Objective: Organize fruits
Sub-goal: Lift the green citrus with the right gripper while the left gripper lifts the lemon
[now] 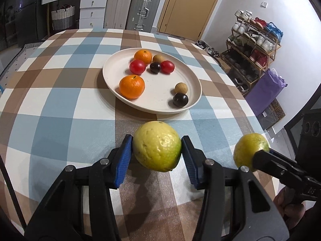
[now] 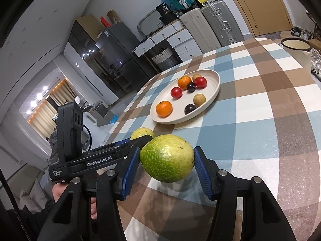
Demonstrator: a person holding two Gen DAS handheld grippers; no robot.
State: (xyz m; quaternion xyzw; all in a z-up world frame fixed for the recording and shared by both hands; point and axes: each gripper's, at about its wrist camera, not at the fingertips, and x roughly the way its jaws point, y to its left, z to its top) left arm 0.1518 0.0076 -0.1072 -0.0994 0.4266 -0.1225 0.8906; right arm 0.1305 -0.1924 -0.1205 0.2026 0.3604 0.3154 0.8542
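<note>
My left gripper (image 1: 156, 150) is shut on a yellow-green guava (image 1: 154, 140), held just above the checked tablecloth in front of the plate. To its right, my right gripper (image 1: 253, 154) holds a second green guava (image 1: 245, 150). In the right wrist view that gripper (image 2: 167, 161) has its blue pads (image 2: 131, 164) pressed on the speckled green guava (image 2: 167, 157), and the left gripper (image 2: 141, 138) with its yellow guava (image 2: 140, 133) sits just left of it. The cream plate (image 1: 112, 68) holds two oranges (image 1: 132, 86), two red fruits (image 1: 137, 66), two dark plums (image 1: 180, 99) and two tan round fruits (image 1: 181, 88).
The table (image 1: 60, 104) has a blue, brown and white checked cloth; its right edge drops off near a shoe rack (image 1: 252, 46) and a purple bag (image 1: 264, 90). A cream bucket (image 2: 295, 46) stands past the far table edge. Suitcases and drawers line the back wall.
</note>
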